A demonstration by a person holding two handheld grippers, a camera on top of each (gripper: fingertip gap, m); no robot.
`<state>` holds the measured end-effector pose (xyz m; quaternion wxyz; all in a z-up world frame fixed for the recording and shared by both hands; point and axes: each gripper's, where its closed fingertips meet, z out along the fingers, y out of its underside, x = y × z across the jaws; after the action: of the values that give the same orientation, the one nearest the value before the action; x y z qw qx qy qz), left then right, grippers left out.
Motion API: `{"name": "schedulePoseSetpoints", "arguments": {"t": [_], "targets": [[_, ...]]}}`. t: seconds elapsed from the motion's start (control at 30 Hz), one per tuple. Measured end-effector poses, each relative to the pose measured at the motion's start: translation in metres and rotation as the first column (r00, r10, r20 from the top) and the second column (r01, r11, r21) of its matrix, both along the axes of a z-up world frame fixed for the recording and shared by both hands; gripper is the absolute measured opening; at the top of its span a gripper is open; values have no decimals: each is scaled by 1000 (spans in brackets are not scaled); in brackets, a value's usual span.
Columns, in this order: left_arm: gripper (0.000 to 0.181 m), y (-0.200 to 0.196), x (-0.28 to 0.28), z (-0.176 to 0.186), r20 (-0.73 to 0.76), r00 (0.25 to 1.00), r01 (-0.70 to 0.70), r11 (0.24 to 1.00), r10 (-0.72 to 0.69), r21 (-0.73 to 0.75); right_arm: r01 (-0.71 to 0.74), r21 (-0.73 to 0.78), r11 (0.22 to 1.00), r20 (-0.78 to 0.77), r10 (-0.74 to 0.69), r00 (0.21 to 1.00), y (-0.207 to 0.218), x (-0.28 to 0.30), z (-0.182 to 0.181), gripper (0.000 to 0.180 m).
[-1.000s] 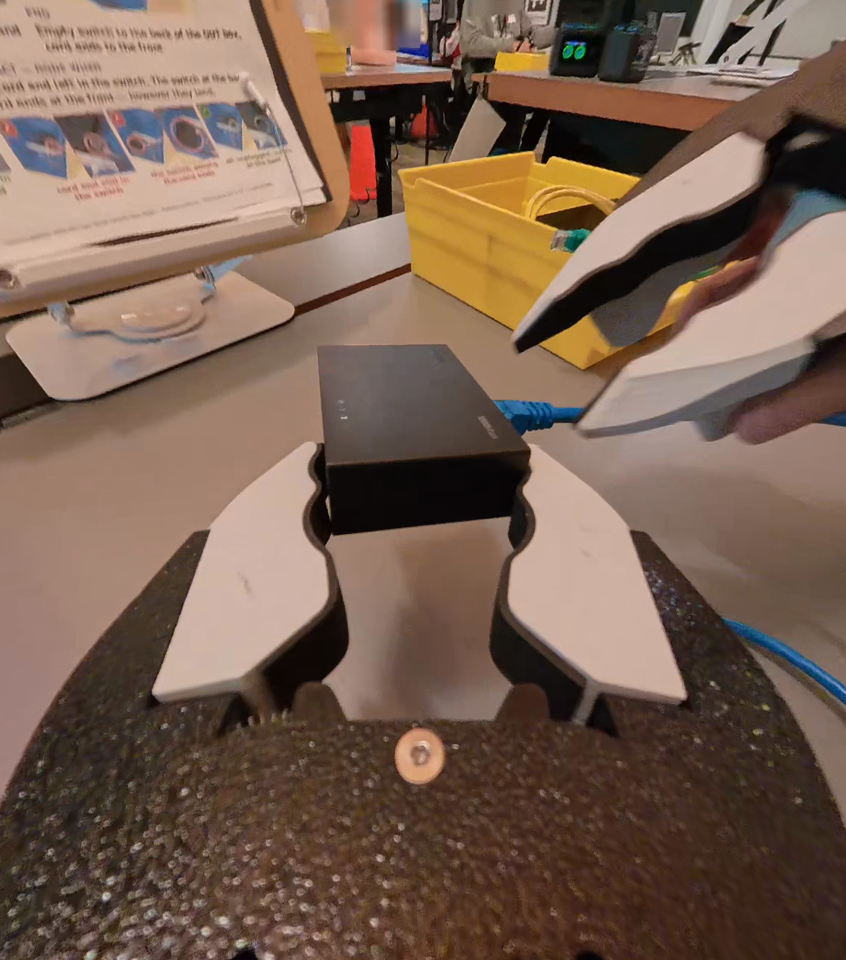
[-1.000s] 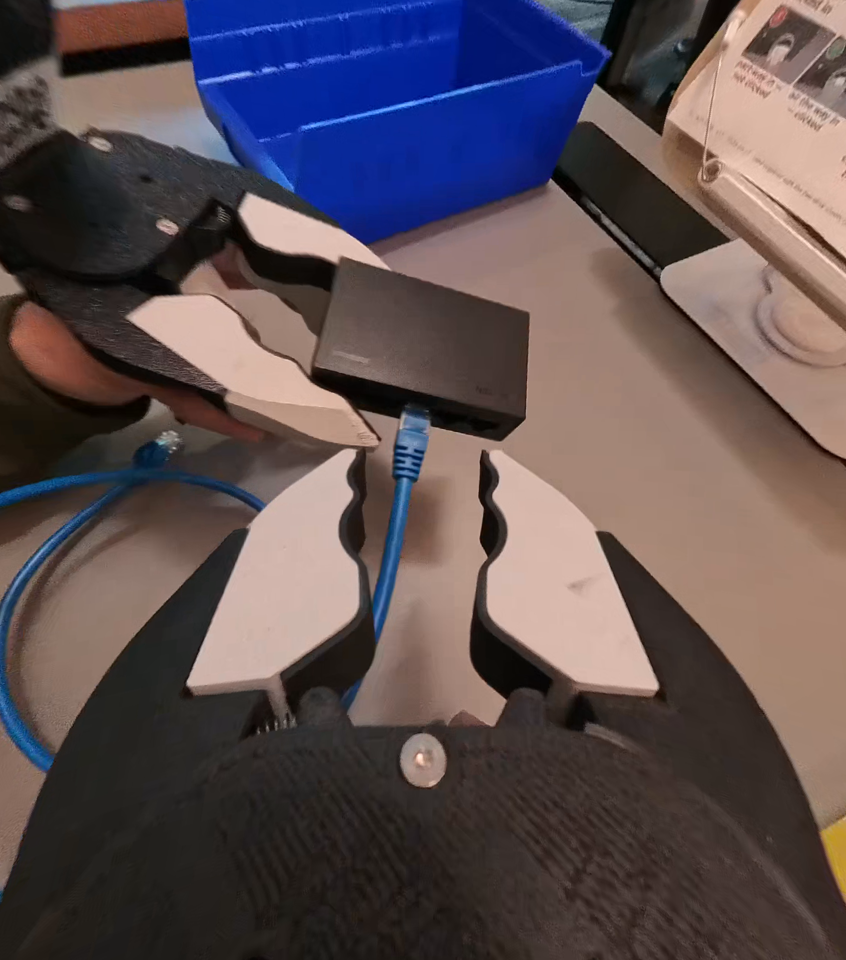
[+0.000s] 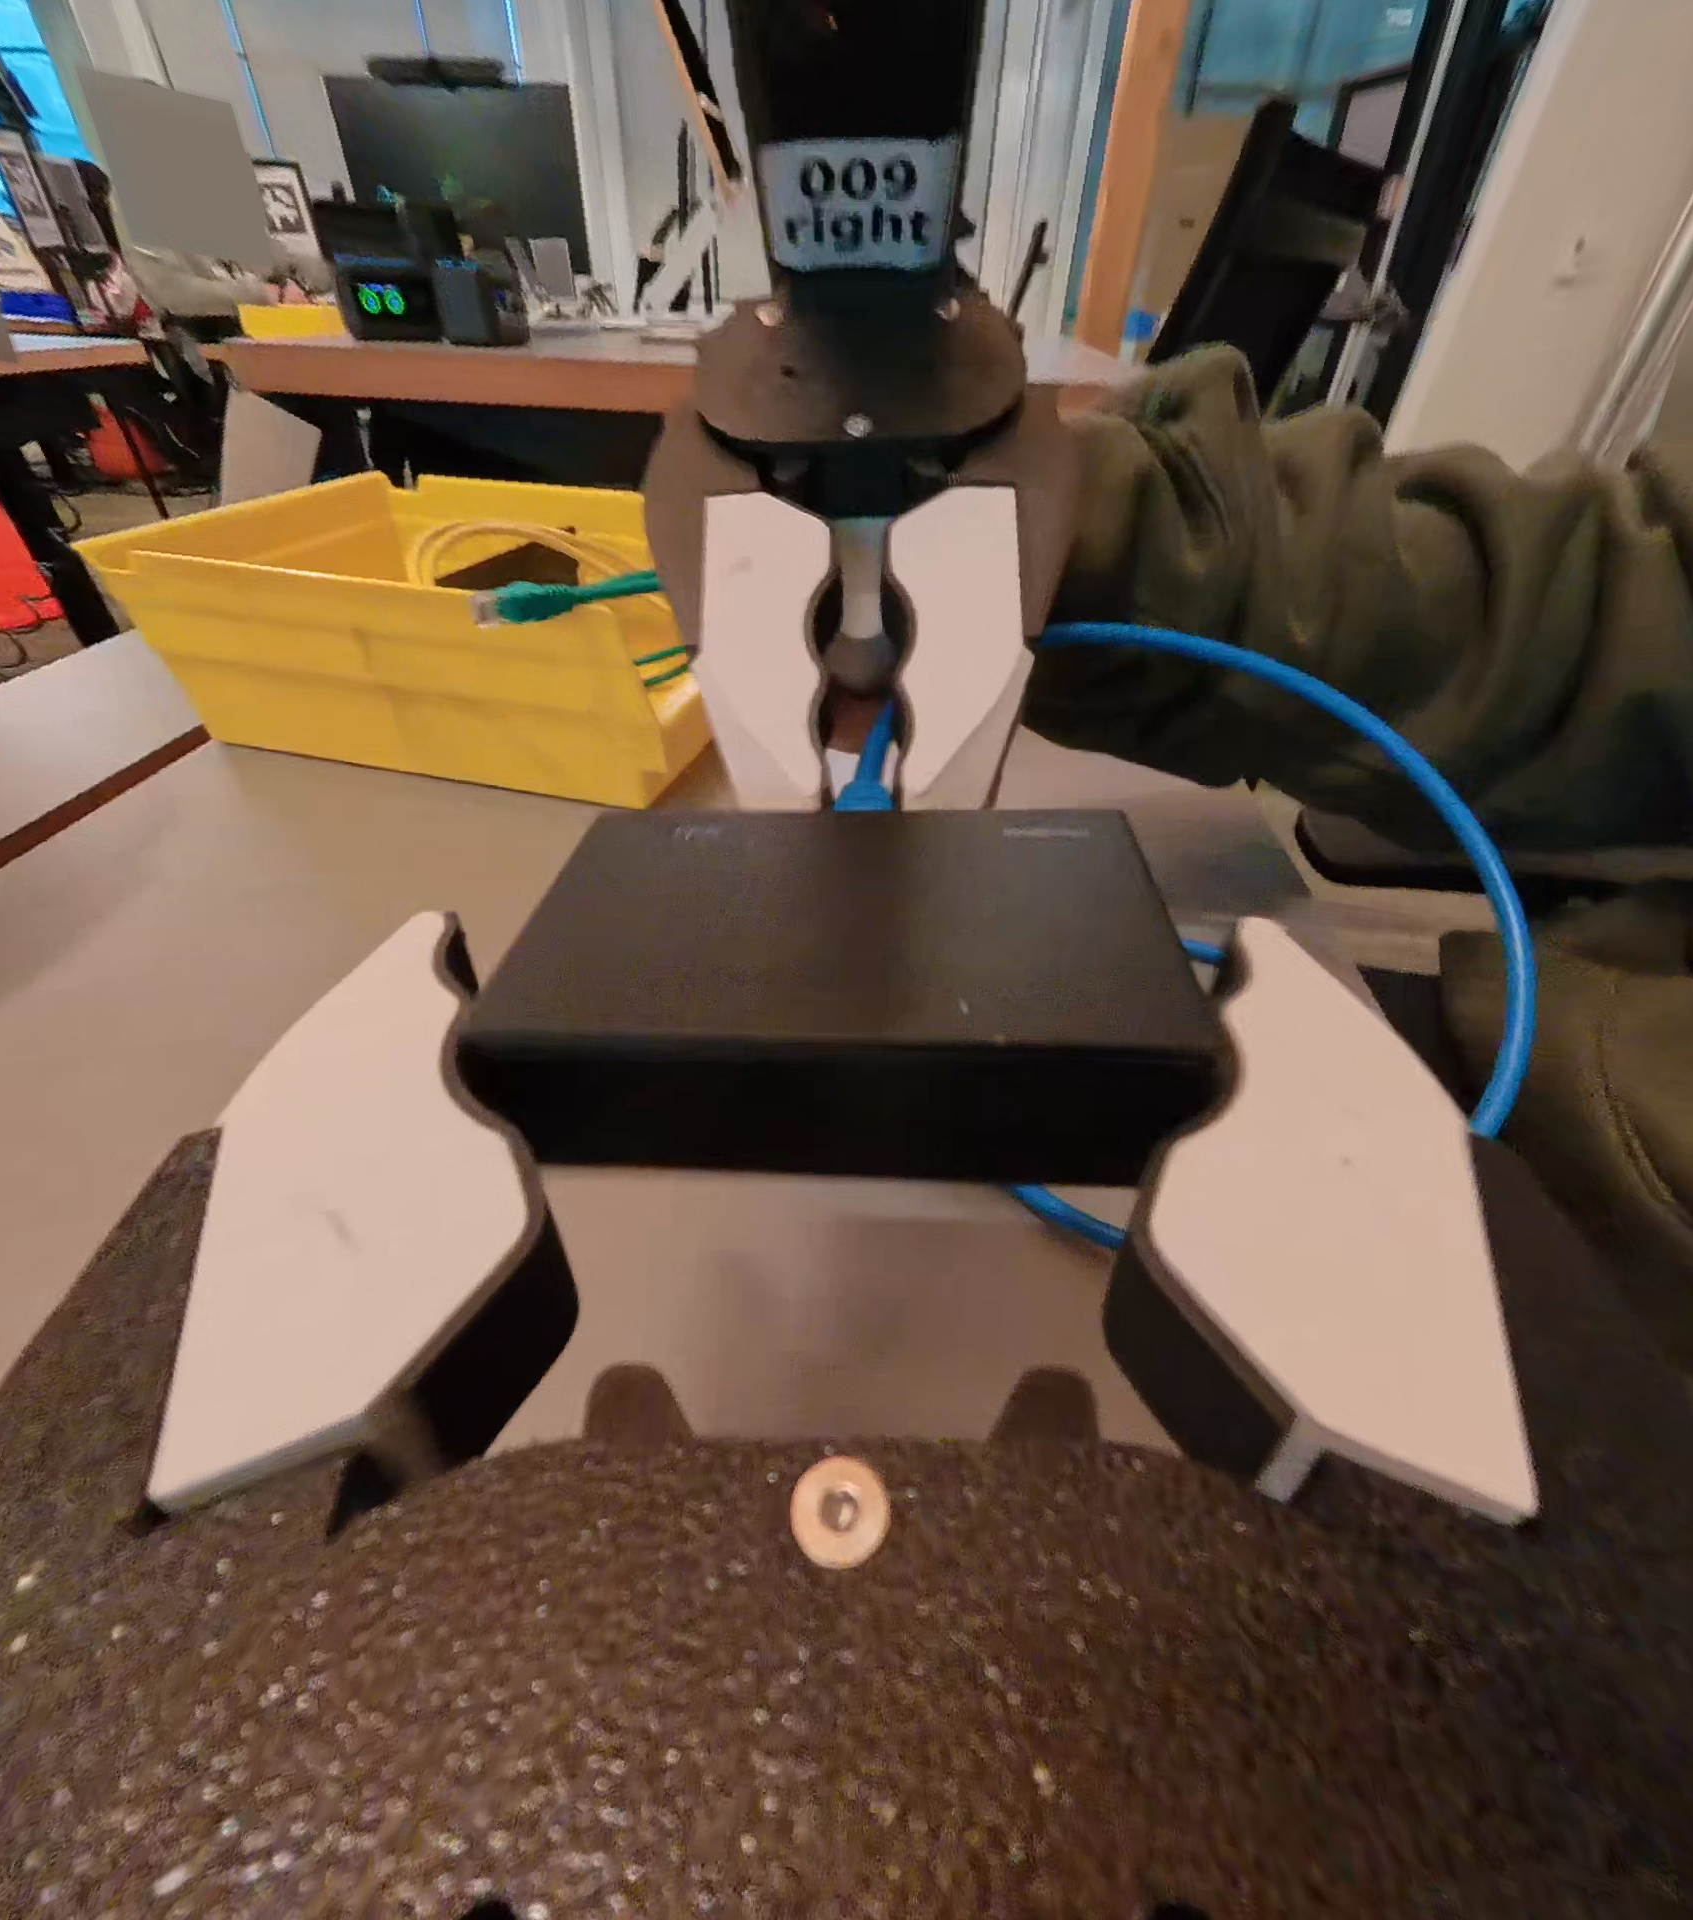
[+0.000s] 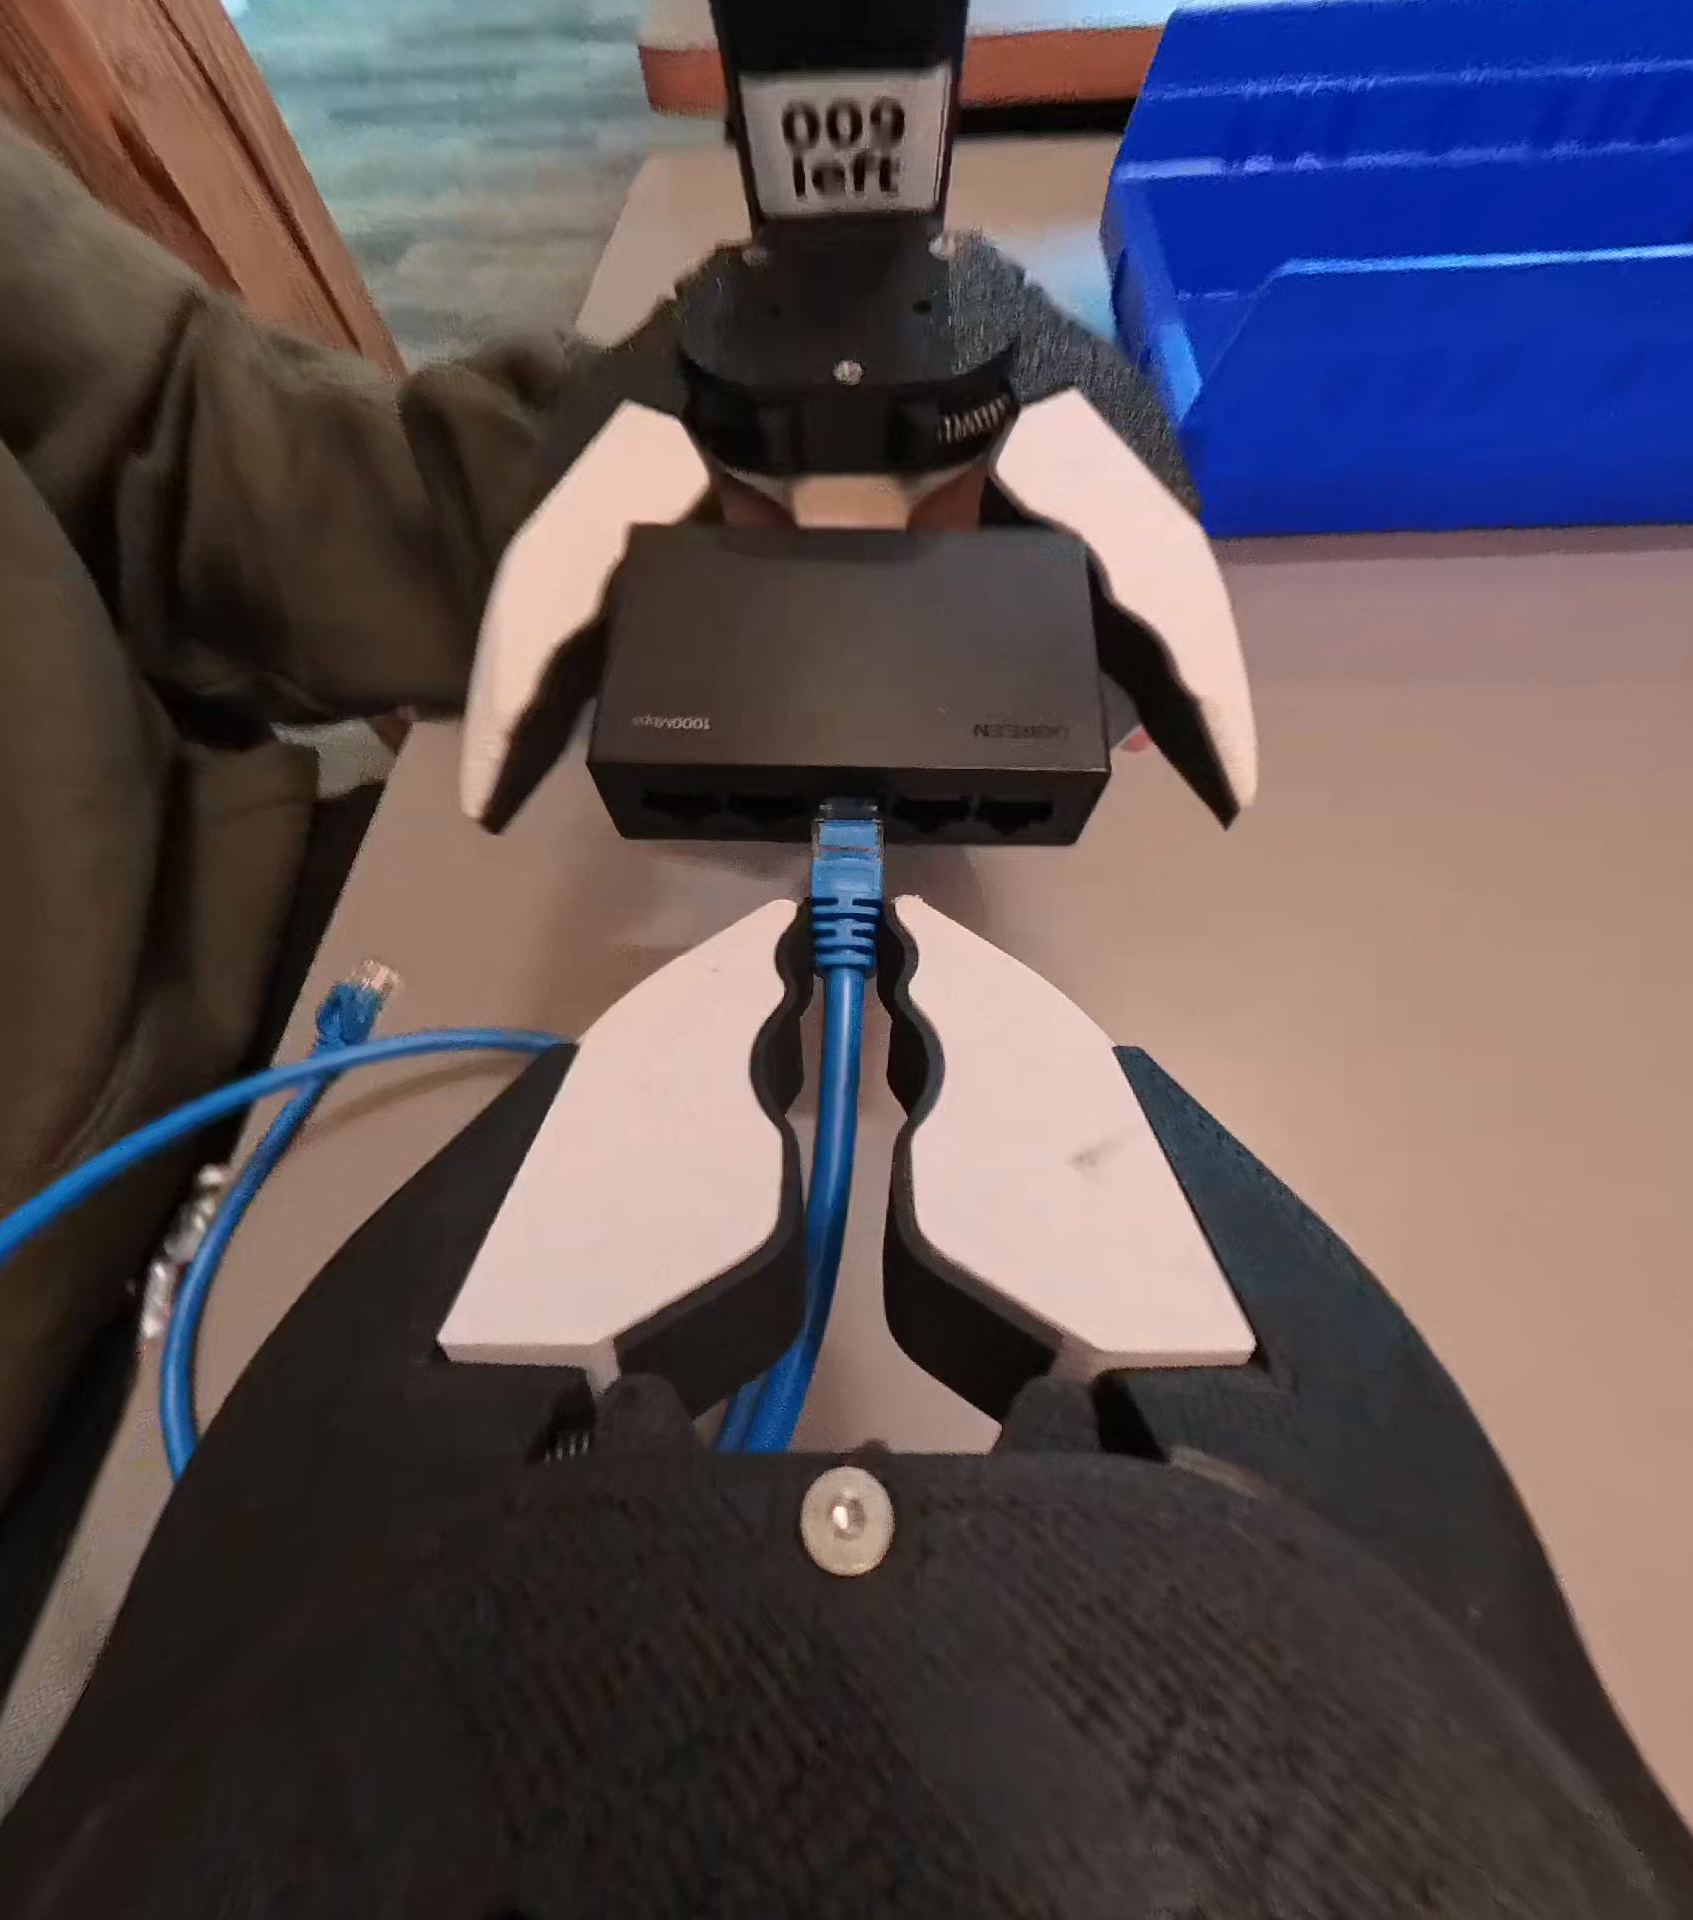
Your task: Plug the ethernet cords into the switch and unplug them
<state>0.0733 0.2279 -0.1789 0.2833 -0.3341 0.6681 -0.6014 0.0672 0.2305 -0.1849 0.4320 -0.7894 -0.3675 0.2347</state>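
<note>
A black switch (image 3: pixel 842 935) is held off the grey table between the fingers of my left gripper (image 3: pixel 842 951), which is shut on its two short ends. In the right wrist view the switch (image 4: pixel 852 634) shows its row of ports, with my left gripper (image 4: pixel 857 805) behind it. My right gripper (image 4: pixel 847 914) is shut on the boot of a blue ethernet cord (image 4: pixel 837 1091). The cord's plug (image 4: pixel 847 831) sits at the middle port; how deep it goes is unclear. In the left wrist view my right gripper (image 3: pixel 857 774) faces me behind the switch.
A yellow bin (image 3: pixel 354 665) holding a green cord (image 3: pixel 535 603) and a cream cord stands far left. A blue bin (image 4: pixel 1496 343) stands far right. The blue cord's loose end (image 4: pixel 359 997) lies near the table's left edge. Olive sleeves (image 3: pixel 1393 644) flank both grippers.
My right gripper has closed on the blue cord's boot; it was open around the cord. Both grippers have swung to face each other head-on, and the left one now spans the switch's long side.
</note>
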Motion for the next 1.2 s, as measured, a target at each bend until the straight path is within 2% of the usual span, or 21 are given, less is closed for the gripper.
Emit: {"name": "schedulePoseSetpoints", "arguments": {"t": [0.07, 0.17, 0.23, 0.3, 0.37, 0.47, 0.57, 0.6, 0.67, 0.73, 0.8, 0.83, 0.93, 1.03, 1.13, 1.2], "targets": [[133, 1, 3, -2, 7, 1000, -22, 999, 22, 34, -16, 1, 1000, 57, 16, 998, 2, 4, -5, 11], [131, 11, 9, -3, -12, 998, -68, 996, 69, 57, -11, 27, 1000, 28, 10, 1000, 10, 11, 6, 11], [130, 17, 12, 3, 6, 996, -94, 995, 94, -12, -27, 86, 996, 64, 21, 998, 17, 14, 11, 12], [129, 24, 15, 3, -29, 994, -104, 988, 101, -116, -31, 150, 988, 176, 4, 984, 26, 19, 10, 15], [129, 33, 18, 0, -65, 991, -126, 971, 115, -203, 18, 246, 969, 299, -94, 950, 40, 28, 12, 33], [128, 46, 22, -3, -123, 982, -175, 935, 144, -308, 30, 414, 910, 472, -243, 847, 47, 36, 16, 38], [127, 54, 22, -1, -124, 978, -200, 918, 166, -342, -46, 558, 829, 647, -399, 651, 46, 39, 13, 36], [127, 55, 22, 2, -116, 979, -199, 912, 168, -359, -83, 592, 802, 681, -442, 584, 46, 38, 13, 31], [126, 54, 22, 7, -101, 984, -178, 898, 149, -404, -150, 662, 734, 676, -499, 542, 46, 24, 14, 29], [125, 51, 23, -2, -130, 981, -183, 913, 145, -366, -143, 685, 714, 655, -517, 551, 51, 18, 2, 29], [125, 48, 24, -18, -178, 973, -195, 938, 148, -285, -53, 627, 777, 645, -479, 596, 56, 22, -31, 30], [125, 46, 24, -22, -198, 971, -191, 938, 137, -289, -14, 621, 784, 627, -485, 610, 56, 25, -41, 25], [125, 52, 25, -22, -209, 965, -217, 930, 159, -296, 74, 610, 789, 586, -512, 628, 46, 26, -48, 26], [124, 57, 24, -12, -177, 968, -227, 917, 176, -329, 110, 540, 834, 558, -453, 696, 30, 13, -48, 58], [125, 54, 25, 0, -144, 977, -201, 897, 156, -393, 154, 598, 787, 460, -494, 738, 36, 3, -36, 60], [124, 46, 26, 8, -124, 984, -168, 889, 127, -426, 145, 674, 724, 486, -583, 651, 46, 15, -33, 48]]}}
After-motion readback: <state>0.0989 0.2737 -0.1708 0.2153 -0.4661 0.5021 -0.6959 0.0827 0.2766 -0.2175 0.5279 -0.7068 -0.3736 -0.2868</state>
